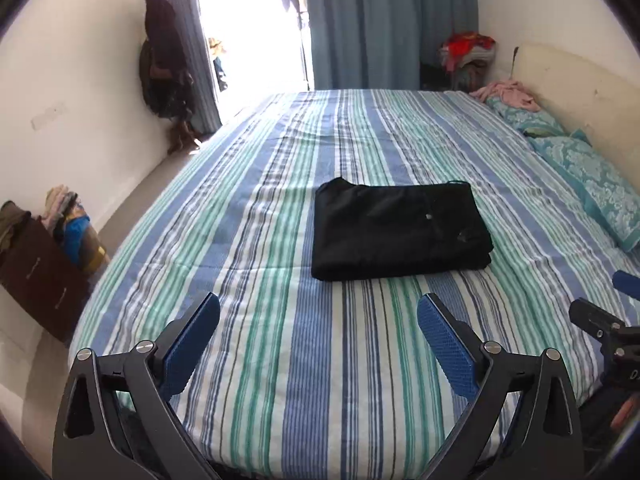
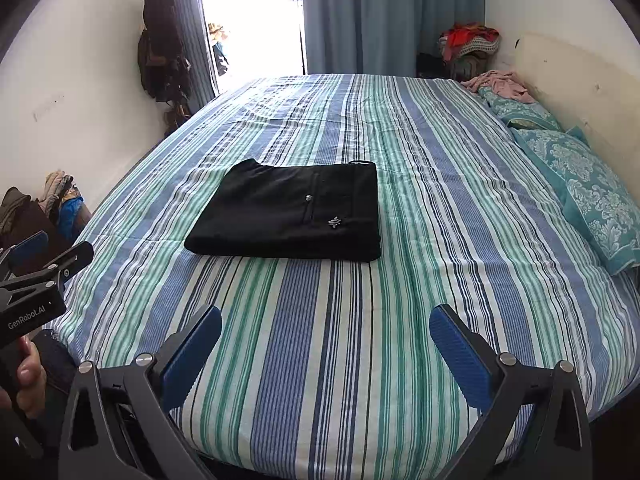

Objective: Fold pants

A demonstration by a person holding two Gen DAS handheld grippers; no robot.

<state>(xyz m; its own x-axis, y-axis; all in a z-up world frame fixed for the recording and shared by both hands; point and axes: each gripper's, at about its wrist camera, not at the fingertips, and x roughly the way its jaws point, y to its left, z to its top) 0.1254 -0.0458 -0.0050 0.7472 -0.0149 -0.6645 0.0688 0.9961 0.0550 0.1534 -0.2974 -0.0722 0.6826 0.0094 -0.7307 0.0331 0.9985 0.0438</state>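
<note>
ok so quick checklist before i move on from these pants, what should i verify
1. Black pants folded into a compact rectangle: ok.
2. Pants lying flat on the striped bedspread, well away from its edges: ok.
3. Left tongs open, nothing between the blue pads: ok.
4. Right tongs open, nothing between the pads: ok.
5. Both tongs clear of the pants, on the near side of them: ok.
6. Layers underneath lined up evenly: cannot tell, only the top and near edge show.
</note>
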